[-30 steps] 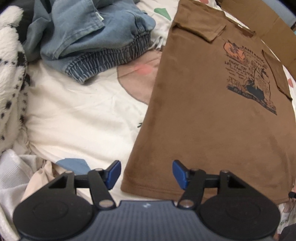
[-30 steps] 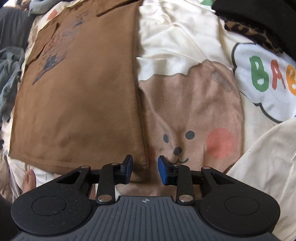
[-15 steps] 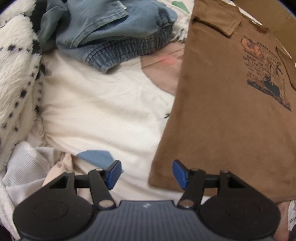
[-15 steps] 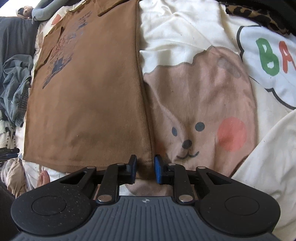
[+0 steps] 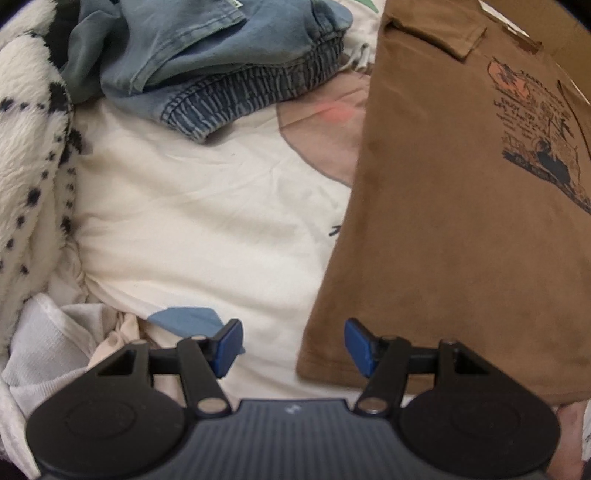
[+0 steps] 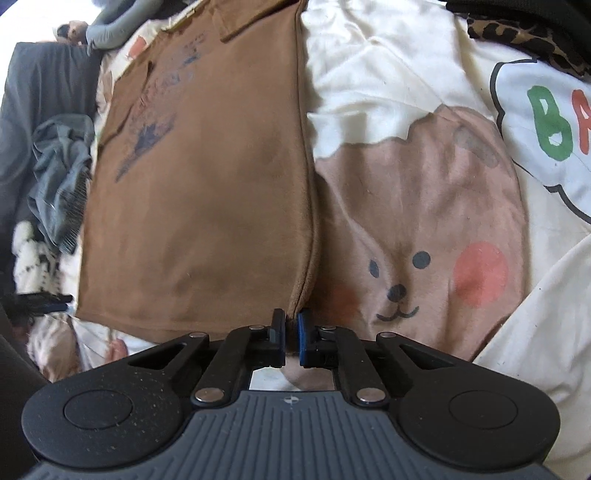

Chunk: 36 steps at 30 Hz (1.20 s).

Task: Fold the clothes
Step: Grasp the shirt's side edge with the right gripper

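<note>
**Hem corners: one pinched, one loose**

While the right gripper (image 6: 291,328) pinches the shirt (image 6: 207,192) at its near hem corner on the bedsheet (image 6: 388,85), the left gripper (image 5: 290,345) gapes wide, straddling the opposite corner. Lifting now could skew the fold.

A bed is covered by a cream duvet (image 5: 192,206) printed with a pinkish-brown cartoon bear face (image 6: 417,236), and coloured letters in a white cloud outline (image 6: 546,122) are seen near the right edge. A white fleece blanket with black spots (image 5: 29,147) is bunched along the left. Leopard-print fabric (image 6: 517,33) lies at the far right corner. Daylight falls brightly on the sheet at the top.
</note>
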Available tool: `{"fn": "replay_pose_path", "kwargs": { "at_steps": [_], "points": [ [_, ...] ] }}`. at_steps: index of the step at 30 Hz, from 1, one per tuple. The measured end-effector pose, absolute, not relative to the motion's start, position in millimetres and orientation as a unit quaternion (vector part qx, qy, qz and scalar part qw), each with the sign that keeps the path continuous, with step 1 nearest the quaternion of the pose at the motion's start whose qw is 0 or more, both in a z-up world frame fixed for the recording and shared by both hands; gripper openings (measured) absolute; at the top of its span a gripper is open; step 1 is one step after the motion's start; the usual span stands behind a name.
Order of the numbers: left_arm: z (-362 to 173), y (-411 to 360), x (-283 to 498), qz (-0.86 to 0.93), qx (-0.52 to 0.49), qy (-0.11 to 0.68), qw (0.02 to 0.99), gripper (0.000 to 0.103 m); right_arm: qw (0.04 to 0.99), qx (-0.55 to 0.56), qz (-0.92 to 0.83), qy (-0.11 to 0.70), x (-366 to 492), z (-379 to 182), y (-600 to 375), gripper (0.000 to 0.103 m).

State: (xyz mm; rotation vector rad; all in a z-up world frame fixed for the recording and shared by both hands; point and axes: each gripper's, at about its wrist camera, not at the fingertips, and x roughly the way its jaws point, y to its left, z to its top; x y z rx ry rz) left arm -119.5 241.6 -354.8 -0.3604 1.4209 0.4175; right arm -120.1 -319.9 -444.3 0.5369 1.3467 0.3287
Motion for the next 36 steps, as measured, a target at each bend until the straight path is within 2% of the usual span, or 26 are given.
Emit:
{"fn": "replay_pose_path", "kwargs": {
  "at_steps": [20,28,34,36],
  "points": [
    [-348.3,246.2,-121.6,0.189,-0.162,0.633,0.733,0.064,0.714,0.253,0.128,0.64,-108.2,-469.2,-321.1,0.008],
    [-340.4,252.8,-125.1,0.179,-0.17,0.613,0.751,0.064,0.707,0.237,0.129,0.654,-107.1,-469.8,-309.7,0.003],
    [-340.2,268.0,-134.9,0.178,-0.189,0.598,0.758,0.049,0.706,0.203,0.112,0.669,-101.8,-458.3,-302.6,0.002],
    [-342.7,272.8,-139.7,0.176,-0.195,0.595,0.76,0.038,0.705,0.192,0.107,0.674,-99.5,-455.6,-298.8,0.002]
  ]
}}
